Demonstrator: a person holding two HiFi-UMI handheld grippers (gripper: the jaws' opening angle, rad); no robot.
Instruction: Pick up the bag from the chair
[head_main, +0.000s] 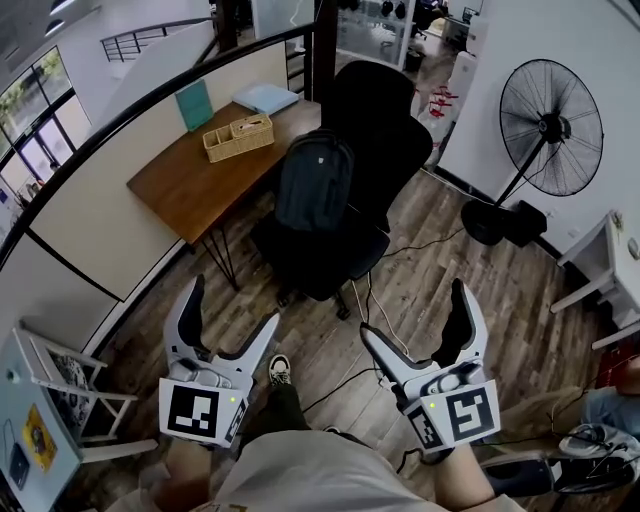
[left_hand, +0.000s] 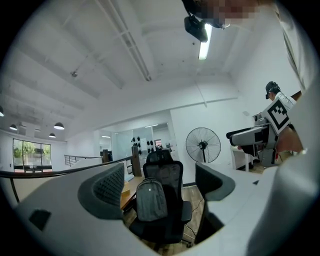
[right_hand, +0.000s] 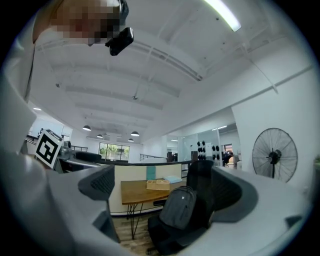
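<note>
A dark grey backpack (head_main: 314, 181) stands upright on the seat of a black office chair (head_main: 375, 130), leaning on its backrest. Both grippers hang well short of it, over the wooden floor. My left gripper (head_main: 232, 312) is open and empty at the lower left. At the lower right my right gripper (head_main: 415, 316) is also open and empty. In the left gripper view the backpack (left_hand: 150, 199) shows between the jaws, far off. The right gripper view has the backpack (right_hand: 178, 207) on the chair (right_hand: 200, 175), also at a distance.
A wooden desk (head_main: 215, 165) with a wicker basket (head_main: 238, 137) and a teal book (head_main: 195, 104) stands left of the chair. A black floor fan (head_main: 545, 135) stands at the right. Cables (head_main: 372, 325) trail on the floor. A white rack (head_main: 60, 385) sits at the lower left.
</note>
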